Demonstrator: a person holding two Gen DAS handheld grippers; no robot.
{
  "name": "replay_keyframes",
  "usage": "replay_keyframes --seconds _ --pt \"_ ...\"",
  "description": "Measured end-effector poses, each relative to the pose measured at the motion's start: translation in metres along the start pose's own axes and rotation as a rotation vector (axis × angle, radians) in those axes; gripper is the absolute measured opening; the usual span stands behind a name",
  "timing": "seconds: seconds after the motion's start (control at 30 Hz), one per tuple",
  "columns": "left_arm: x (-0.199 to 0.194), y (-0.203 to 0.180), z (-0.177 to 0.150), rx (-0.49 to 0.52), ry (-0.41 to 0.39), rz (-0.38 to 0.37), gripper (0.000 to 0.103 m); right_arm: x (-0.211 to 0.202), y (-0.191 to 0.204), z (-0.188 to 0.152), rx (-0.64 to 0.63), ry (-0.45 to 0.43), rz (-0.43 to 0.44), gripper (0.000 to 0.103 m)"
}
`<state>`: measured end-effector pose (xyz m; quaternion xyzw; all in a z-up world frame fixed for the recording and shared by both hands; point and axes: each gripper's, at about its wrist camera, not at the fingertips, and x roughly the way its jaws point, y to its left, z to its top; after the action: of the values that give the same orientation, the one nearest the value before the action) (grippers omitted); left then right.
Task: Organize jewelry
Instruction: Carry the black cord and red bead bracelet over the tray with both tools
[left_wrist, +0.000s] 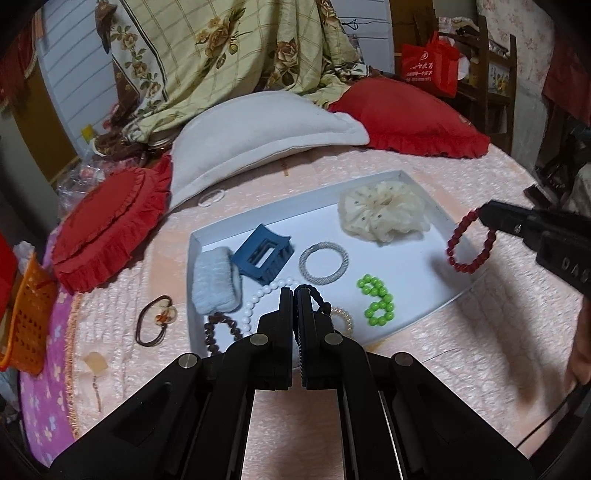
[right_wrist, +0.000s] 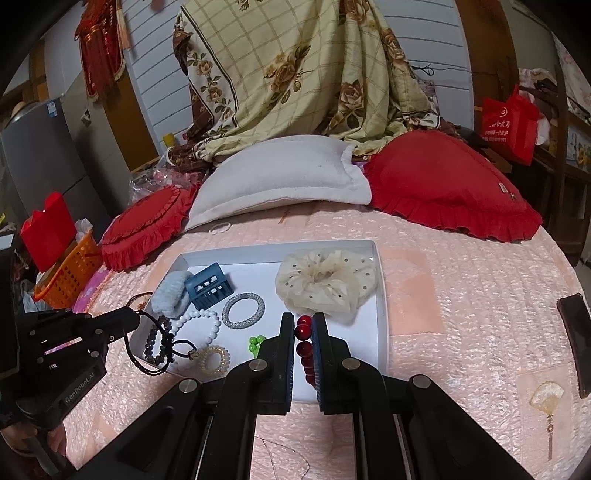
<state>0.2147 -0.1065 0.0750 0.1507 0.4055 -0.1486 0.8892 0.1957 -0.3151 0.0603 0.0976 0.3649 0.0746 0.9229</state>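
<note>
Judging by the white tray, we are well along: a cream scrunchie, blue claw clip, grey ring, green beads and white bracelet already lie inside. Our right gripper pinches the red bead bracelet over the tray's right edge; our left gripper is clamped on a black braided cord at lower left. A brown hair tie waits outside.

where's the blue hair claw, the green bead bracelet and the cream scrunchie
blue hair claw (left_wrist: 263, 255), left wrist view, on its top frame
green bead bracelet (left_wrist: 377, 300), left wrist view, on the beads at its middle
cream scrunchie (right_wrist: 325, 282), right wrist view, on its ruffled fabric
</note>
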Motion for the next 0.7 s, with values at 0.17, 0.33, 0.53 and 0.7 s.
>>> replay_keyframes --seconds 0.17,0.33,0.53,0.7 --pt "-0.008 0.007 0.018 -0.014 -0.030 -0.045 0.001 -0.001 -0.001 0.001 0.002 -0.004 0.002 0.009" --pt "-0.012 0.018 0.036 -0.051 -0.039 -0.100 0.001 -0.004 0.001 0.003 0.002 -0.014 0.014 0.009" --pt "-0.004 0.021 0.056 -0.055 -0.044 -0.079 0.001 -0.004 0.004 0.007 -0.001 -0.019 0.022 0.009" --pt "0.017 0.023 0.066 -0.067 -0.011 -0.064 0.001 0.001 0.006 0.007 -0.006 -0.011 0.023 0.009"
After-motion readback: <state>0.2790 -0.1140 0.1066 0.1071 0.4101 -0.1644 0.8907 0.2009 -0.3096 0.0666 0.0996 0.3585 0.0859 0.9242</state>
